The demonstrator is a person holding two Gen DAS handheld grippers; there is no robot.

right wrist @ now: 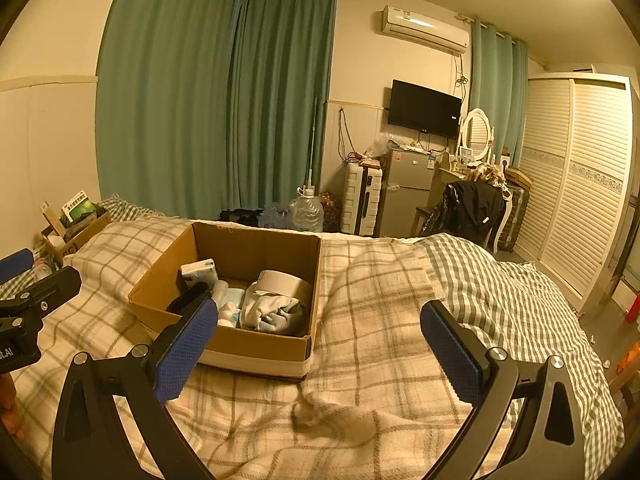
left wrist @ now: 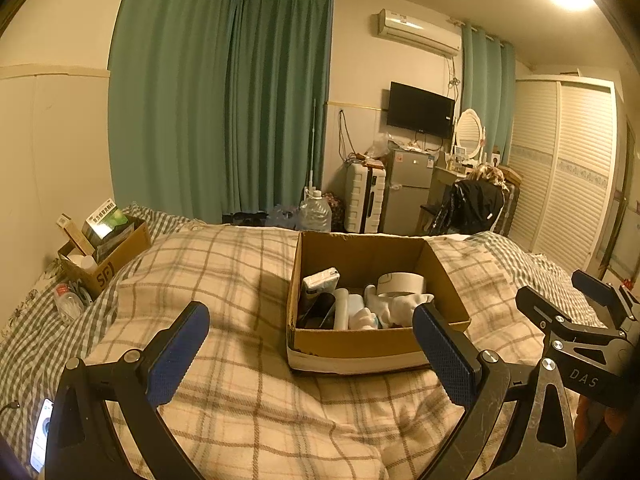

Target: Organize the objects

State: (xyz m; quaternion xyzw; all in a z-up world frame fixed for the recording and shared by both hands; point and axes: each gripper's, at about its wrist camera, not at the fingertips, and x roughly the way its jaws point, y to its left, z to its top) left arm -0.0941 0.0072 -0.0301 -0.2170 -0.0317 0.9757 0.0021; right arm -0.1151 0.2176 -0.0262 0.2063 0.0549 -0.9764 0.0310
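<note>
The box (left wrist: 376,300) sits centre frame on the bed (left wrist: 240,264), holding tape (left wrist: 401,283), cloth (left wrist: 394,306) and a pack (left wrist: 320,280); light, soft things, probably best pinched at an edge; left hand-held gripper (left wrist: 310,344) and right hand-held gripper (right wrist: 320,344) both spread, empty.

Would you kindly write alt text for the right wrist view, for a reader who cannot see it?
An open cardboard box sits on a plaid blanket on a bed, holding a roll of tape, white cloth and other small items. The right tool hovers open and empty in front of it, with green curtains behind.
</note>
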